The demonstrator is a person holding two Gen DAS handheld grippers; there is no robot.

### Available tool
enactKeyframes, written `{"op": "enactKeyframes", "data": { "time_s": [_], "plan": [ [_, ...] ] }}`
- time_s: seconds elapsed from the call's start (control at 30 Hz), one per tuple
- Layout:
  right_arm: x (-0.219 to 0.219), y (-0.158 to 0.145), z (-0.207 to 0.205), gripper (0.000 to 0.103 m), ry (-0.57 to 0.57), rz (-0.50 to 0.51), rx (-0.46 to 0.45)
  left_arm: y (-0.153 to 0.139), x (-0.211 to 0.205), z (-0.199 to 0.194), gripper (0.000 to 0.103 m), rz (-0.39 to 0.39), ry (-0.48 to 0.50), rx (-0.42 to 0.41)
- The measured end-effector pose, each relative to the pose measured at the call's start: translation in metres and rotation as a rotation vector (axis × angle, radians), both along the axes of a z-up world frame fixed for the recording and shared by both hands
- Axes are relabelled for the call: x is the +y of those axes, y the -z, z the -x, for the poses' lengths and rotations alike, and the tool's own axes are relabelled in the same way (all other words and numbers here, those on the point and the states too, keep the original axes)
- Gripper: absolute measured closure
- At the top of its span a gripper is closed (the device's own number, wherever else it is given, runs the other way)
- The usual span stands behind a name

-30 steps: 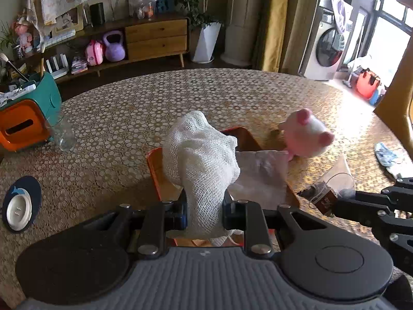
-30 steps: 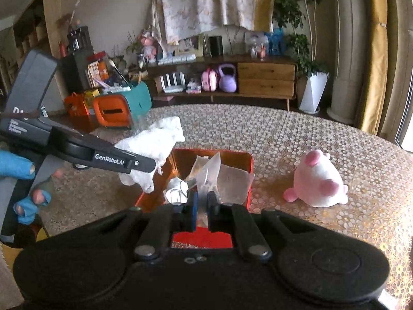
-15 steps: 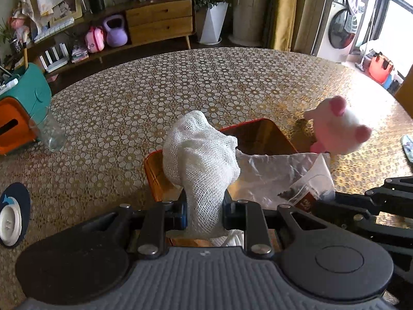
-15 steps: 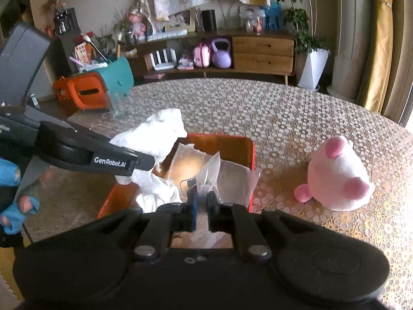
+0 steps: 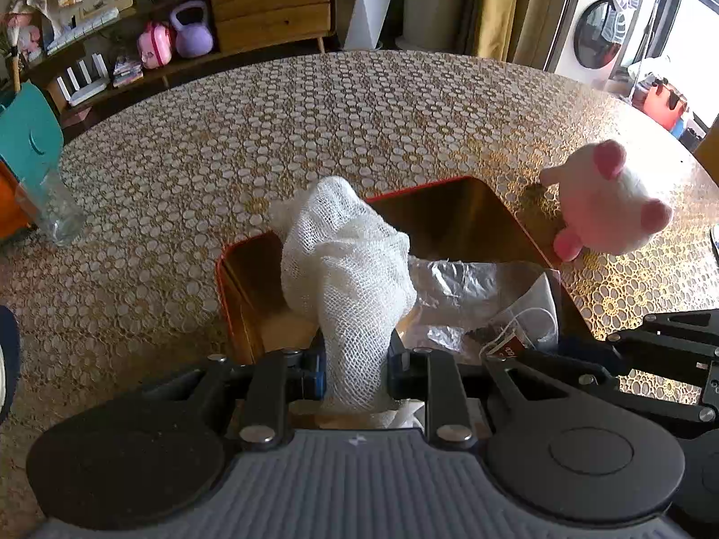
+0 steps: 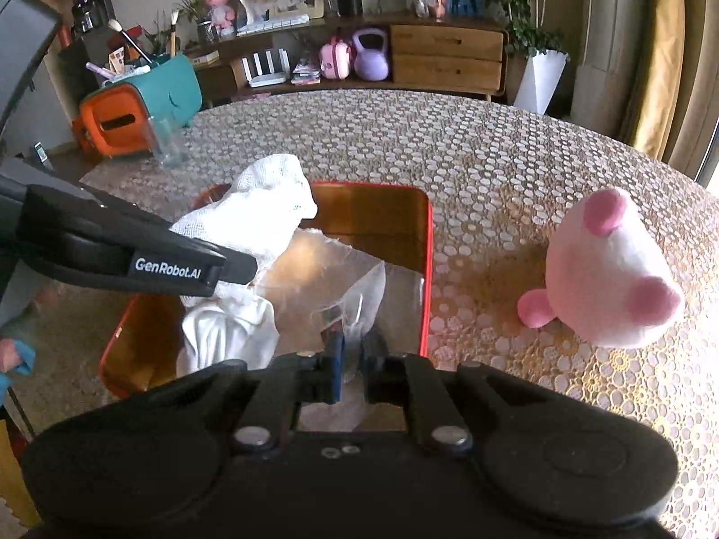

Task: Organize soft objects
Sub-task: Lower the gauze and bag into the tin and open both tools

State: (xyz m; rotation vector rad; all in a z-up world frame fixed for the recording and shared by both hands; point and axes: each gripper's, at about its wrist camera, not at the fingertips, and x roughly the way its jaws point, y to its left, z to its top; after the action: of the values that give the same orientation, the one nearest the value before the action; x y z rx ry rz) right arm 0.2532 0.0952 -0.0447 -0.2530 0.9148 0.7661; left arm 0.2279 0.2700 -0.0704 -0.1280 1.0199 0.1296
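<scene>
My left gripper (image 5: 355,370) is shut on a white mesh cloth (image 5: 346,265) that bulges up over the red tray (image 5: 517,220). In the right wrist view the same cloth (image 6: 265,206) hangs from the left gripper's arm into the tray (image 6: 429,242). My right gripper (image 6: 352,359) is shut on a clear plastic bag (image 6: 359,296) that lies low inside the tray. That bag (image 5: 476,287), with a tea-bag tag on a string, shows in the left wrist view beside the cloth. A pink and white plush toy (image 6: 606,269) sits on the table to the right of the tray.
The round table (image 5: 314,125) has a lace-pattern cover. A drinking glass (image 6: 166,143) and a teal and orange box (image 6: 139,108) stand at its far left. A person's hand in a blue glove (image 6: 18,355) holds the left gripper at the left edge.
Both grippers have come down and forward towards the tray. The cloth and the bag now sit lower, inside the tray's walls, and the plush toy looks nearer.
</scene>
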Motion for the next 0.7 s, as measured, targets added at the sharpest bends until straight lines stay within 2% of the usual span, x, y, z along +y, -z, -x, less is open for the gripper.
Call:
{"op": "enactKeyframes", "data": {
  "time_s": [0.17, 0.27, 0.5, 0.63, 0.7],
  "plan": [
    [0.001, 0.005, 0.002, 0.094, 0.0, 0.003, 0.007, 0.005, -0.001, -0.001, 0.08, 0.005, 0.005, 0.005],
    [0.001, 0.006, 0.003, 0.088, 0.0, 0.009, -0.001, 0.003, -0.002, 0.0, 0.08, 0.003, 0.0, 0.002],
    [-0.006, -0.001, 0.006, 0.082, 0.016, -0.01, 0.001, -0.005, 0.001, 0.005, 0.08, 0.008, -0.017, -0.006],
    [-0.012, -0.004, 0.008, 0.07, 0.023, -0.015, 0.015, -0.01, 0.0, 0.011, 0.077, 0.0, -0.026, -0.013],
    [-0.015, -0.007, 0.011, 0.068, 0.026, -0.022, 0.016, -0.012, 0.0, 0.015, 0.075, 0.002, -0.032, -0.02]
  ]
}}
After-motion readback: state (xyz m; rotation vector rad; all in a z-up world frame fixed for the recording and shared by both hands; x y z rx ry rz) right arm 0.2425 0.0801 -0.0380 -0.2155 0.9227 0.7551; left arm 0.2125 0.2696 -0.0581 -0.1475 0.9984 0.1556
